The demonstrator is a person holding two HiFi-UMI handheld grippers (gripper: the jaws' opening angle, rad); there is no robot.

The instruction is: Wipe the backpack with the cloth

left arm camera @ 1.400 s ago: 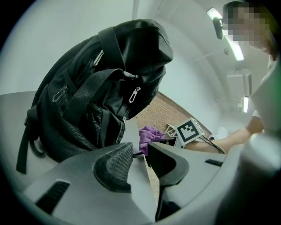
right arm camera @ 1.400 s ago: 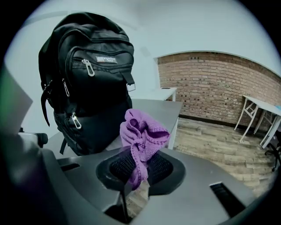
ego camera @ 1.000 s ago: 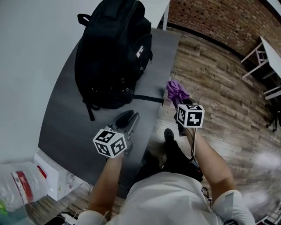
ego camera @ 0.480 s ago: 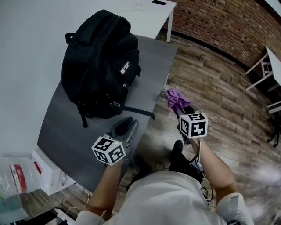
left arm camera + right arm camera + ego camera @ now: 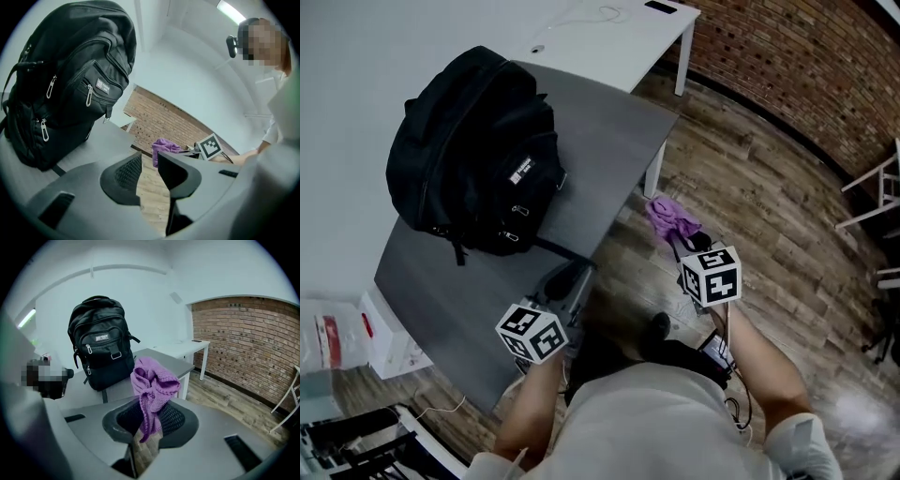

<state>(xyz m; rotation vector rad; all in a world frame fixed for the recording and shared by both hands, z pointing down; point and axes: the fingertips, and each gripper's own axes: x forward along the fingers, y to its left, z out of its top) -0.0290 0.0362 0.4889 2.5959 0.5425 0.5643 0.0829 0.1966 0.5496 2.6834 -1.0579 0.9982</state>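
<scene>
A black backpack stands upright on the grey table, against the white wall; it also fills the upper left of the left gripper view and shows at centre left of the right gripper view. A purple cloth sticks up from my right gripper, whose jaws are shut on it, out over the wooden floor to the right of the table. My left gripper hovers at the table's near edge, short of the backpack, jaws open with nothing between them.
A white table adjoins the grey one at the far end. A white box and a plastic bag lie on the floor at the left. Brick wall and white table legs bound the wooden floor on the right.
The view has pulled back and shifted: the backpack now sits farther up and left in the head view. Both grippers keep the same pose, the right still holding the cloth.
</scene>
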